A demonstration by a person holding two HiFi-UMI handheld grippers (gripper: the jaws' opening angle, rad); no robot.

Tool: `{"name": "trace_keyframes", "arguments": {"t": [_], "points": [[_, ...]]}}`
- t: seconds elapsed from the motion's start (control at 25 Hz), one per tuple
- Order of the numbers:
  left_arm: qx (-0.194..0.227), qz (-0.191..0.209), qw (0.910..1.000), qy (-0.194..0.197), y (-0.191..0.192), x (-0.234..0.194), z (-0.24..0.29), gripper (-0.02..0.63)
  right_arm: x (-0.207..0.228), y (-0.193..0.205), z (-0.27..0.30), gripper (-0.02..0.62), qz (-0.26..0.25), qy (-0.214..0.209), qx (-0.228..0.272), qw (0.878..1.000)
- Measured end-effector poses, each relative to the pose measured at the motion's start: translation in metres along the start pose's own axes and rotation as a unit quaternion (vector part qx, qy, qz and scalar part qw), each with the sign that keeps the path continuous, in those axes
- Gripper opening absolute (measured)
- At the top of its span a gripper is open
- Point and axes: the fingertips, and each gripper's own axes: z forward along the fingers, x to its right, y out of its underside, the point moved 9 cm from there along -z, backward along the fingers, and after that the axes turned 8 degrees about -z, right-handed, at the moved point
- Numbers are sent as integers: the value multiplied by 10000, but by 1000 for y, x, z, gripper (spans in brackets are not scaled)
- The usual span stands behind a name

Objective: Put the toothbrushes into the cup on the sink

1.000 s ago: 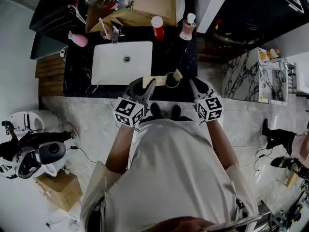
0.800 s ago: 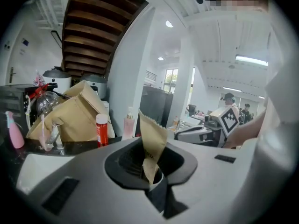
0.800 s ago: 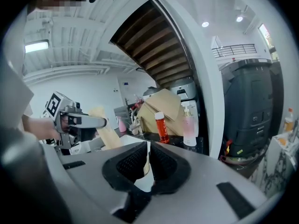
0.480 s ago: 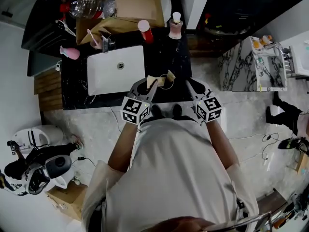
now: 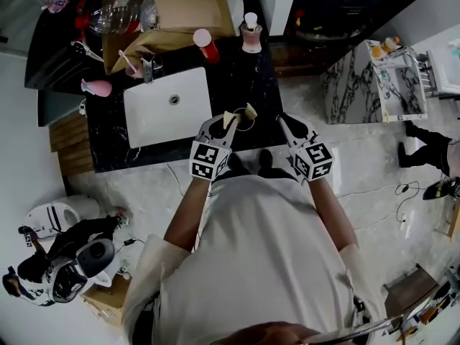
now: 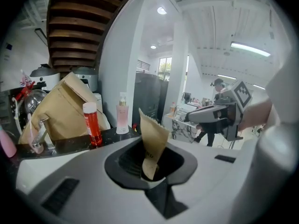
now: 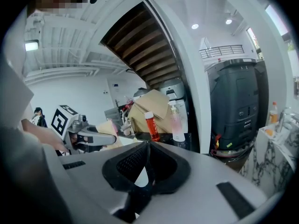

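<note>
Left claw point(image 6: 150, 164) pinches a brown paper packet point(image 6: 153, 134): light, thin, easily crumpled, best held low. Right claw point(image 7: 147, 148) has just been closing, empty.

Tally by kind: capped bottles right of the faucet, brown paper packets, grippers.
Bottles: 2 (red bottle, pink pump bottle)
Brown paper packets: 2 (held packet in left gripper, second packet just right of it)
Grippers: 2 (left gripper, right gripper)
Total: 6
</note>
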Motion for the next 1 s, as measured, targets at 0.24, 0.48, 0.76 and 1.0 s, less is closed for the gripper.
{"name": "trace_keyframes", "arguments": {"t": [0.24,0.48,0.76,1.0], "points": [[-198,109,9997,-47,12,-4,14,60,-2,2,-4,43,72,107,-19,9999],[-311,160,9994,-66,23,-7,20,64,-2,4,-8,43,198,272,-21,9994],[-241,56,9996,-103,27,-10,20,125,-8,5,-12,43,202,323,-58,9993],[-149,-50,9998,-94,28,-12,15,198,-12,3,-11,43,144,304,-41,9994]]}}
